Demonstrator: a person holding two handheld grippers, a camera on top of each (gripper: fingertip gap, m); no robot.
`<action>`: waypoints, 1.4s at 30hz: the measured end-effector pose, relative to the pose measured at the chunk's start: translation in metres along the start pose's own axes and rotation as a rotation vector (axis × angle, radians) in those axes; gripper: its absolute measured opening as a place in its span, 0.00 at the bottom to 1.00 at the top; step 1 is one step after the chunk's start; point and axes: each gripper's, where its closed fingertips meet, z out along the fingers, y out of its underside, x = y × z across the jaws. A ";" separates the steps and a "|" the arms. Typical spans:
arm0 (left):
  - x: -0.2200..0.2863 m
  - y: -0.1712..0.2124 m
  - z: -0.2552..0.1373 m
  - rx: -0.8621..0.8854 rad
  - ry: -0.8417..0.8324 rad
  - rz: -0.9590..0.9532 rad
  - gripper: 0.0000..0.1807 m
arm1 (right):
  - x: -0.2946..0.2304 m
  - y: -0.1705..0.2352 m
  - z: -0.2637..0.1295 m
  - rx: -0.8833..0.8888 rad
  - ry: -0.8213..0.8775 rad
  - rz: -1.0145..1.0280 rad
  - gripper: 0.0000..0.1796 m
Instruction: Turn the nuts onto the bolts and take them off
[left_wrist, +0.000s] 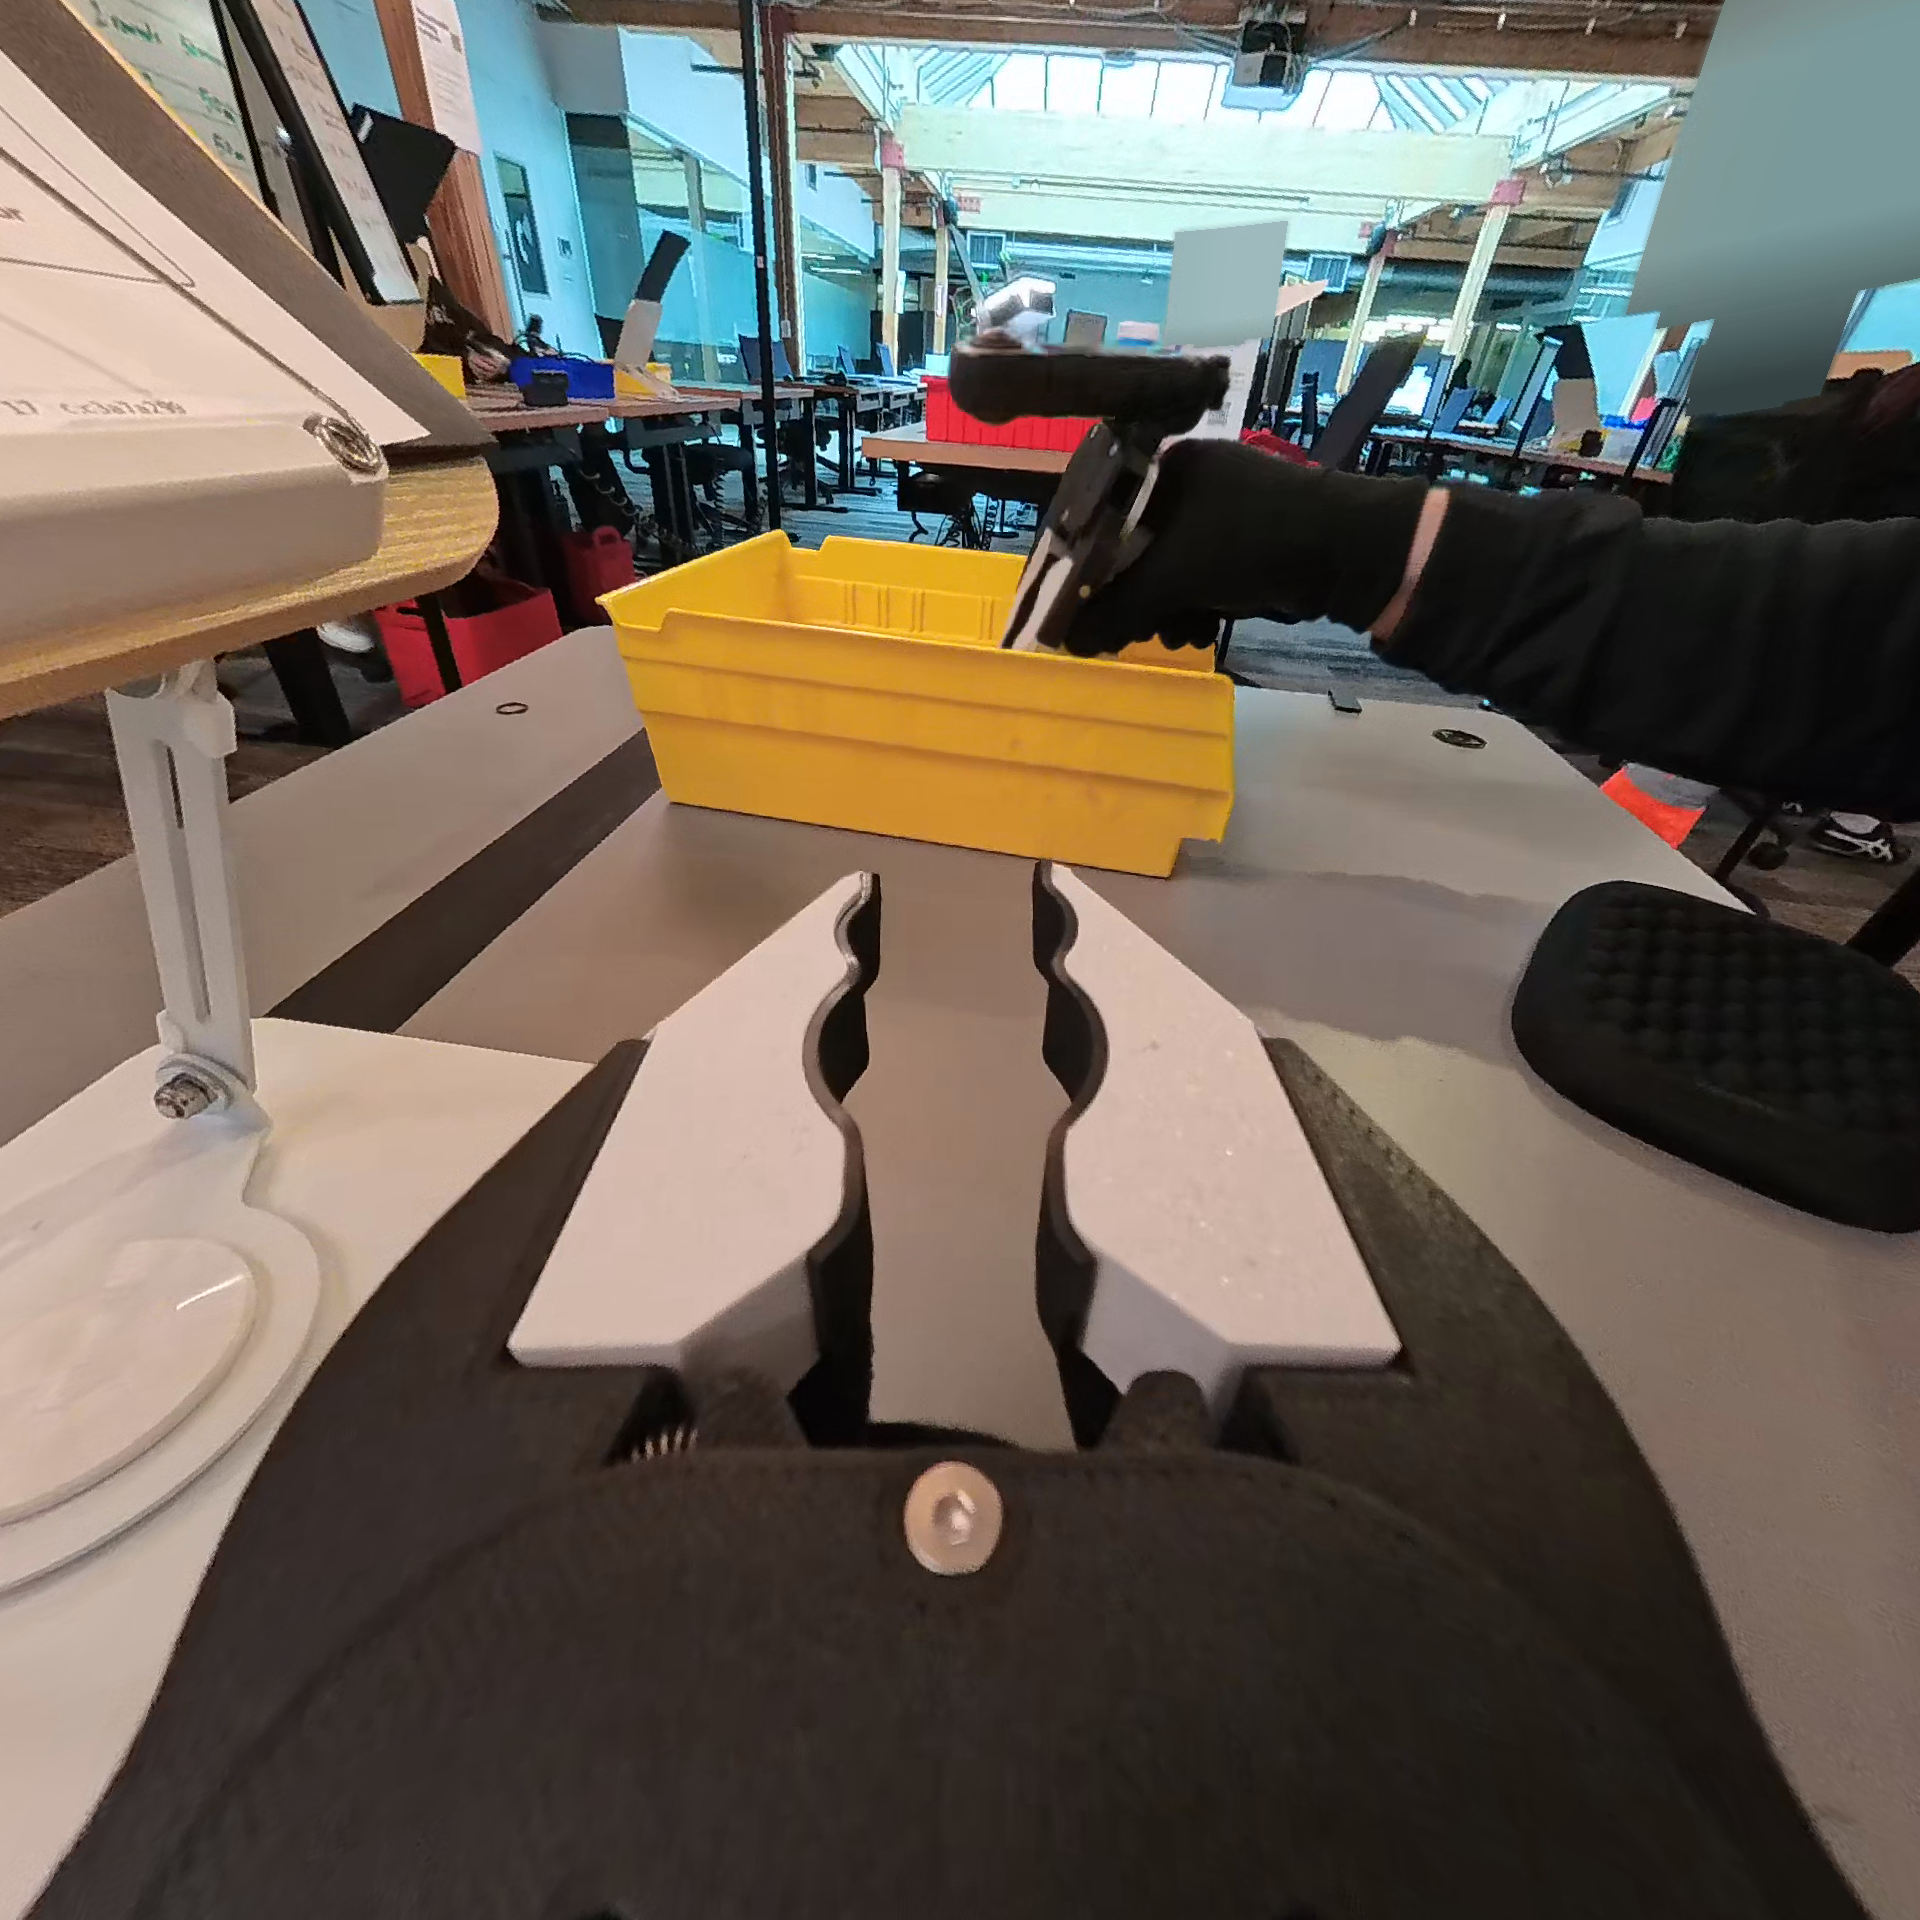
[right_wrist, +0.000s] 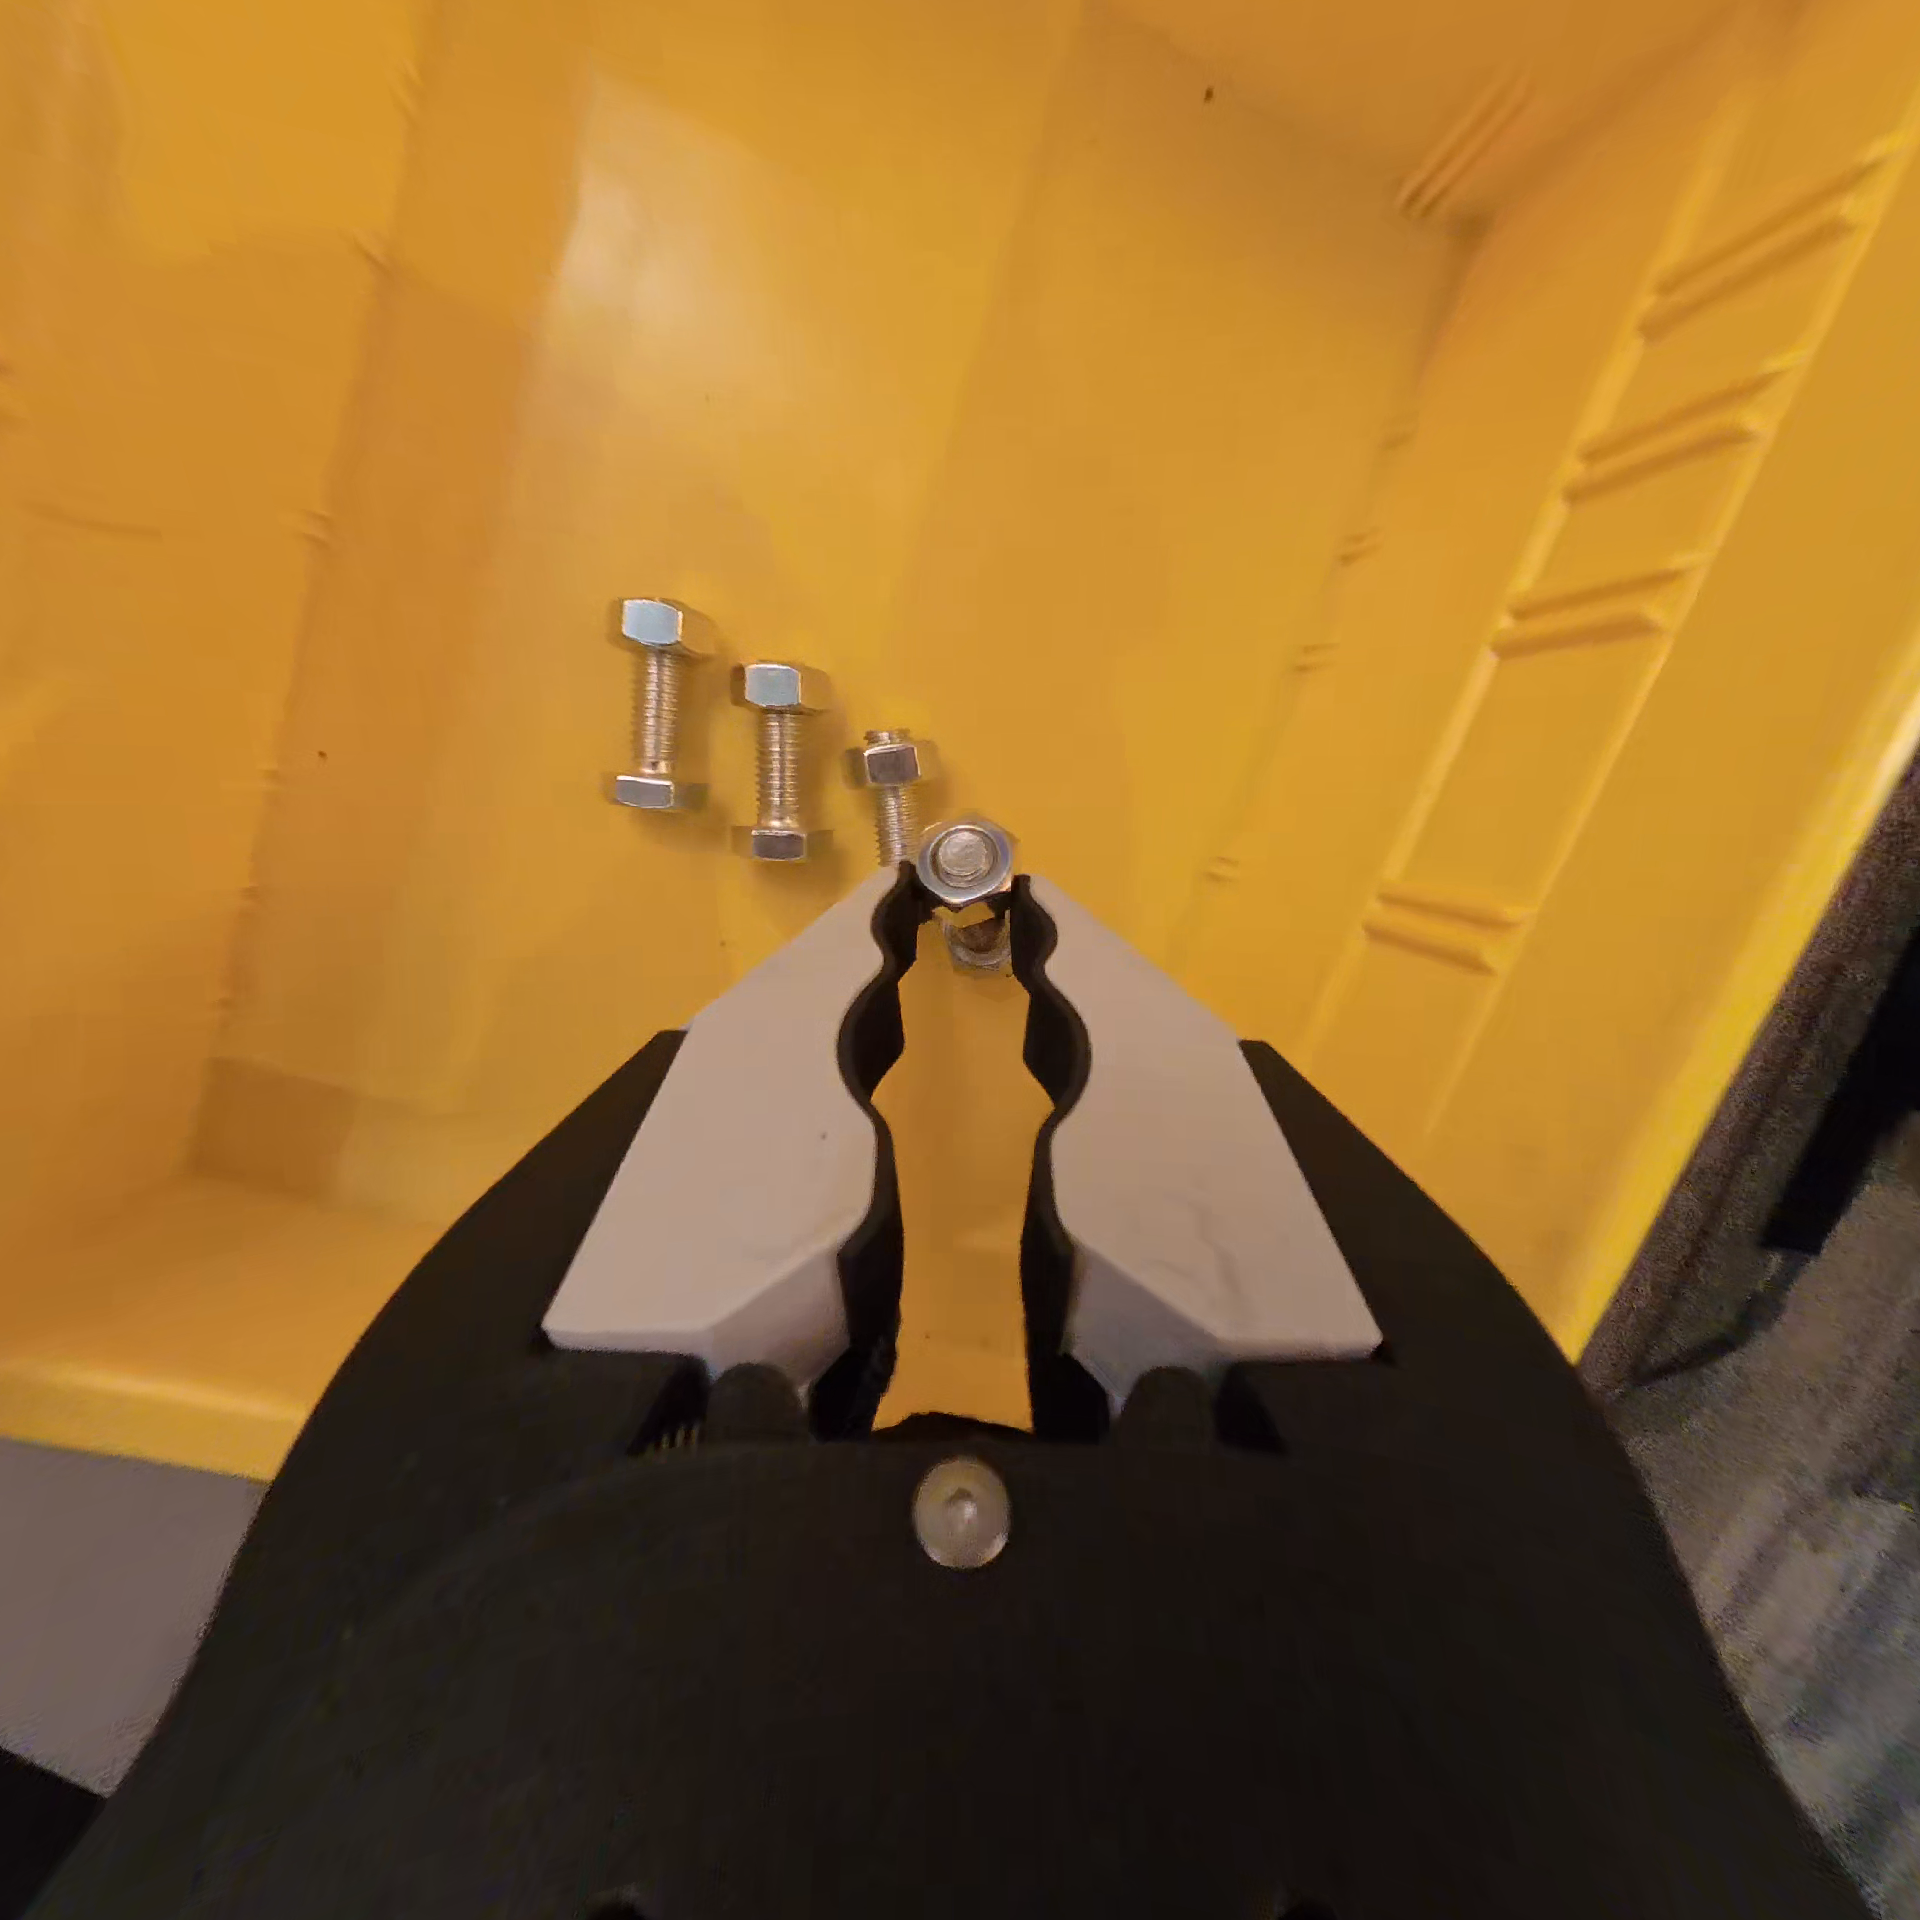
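While right gripper (right_wrist: 964, 888) reaches down into bin (right_wrist: 1143, 416), tips pinch nutted bolt (right_wrist: 966, 860) upright off floor, likely for unscrewing. Three more bolts (right_wrist: 774, 758) lie beside, mid-floor. Left gripper (left_wrist: 956, 904) empty, fingers apart, waiting over bench (left_wrist: 1351, 935).
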 end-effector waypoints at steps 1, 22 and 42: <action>0.000 0.001 0.000 -0.002 0.001 -0.001 0.15 | 0.000 0.001 0.003 -0.015 0.005 -0.007 0.09; -0.011 -0.062 -0.019 -0.013 -0.156 0.120 0.22 | 0.013 0.021 -0.095 0.319 0.096 0.069 0.33; -0.073 -0.053 -0.391 -0.346 -1.120 0.053 0.39 | 0.024 0.044 -0.083 0.451 0.080 0.158 0.51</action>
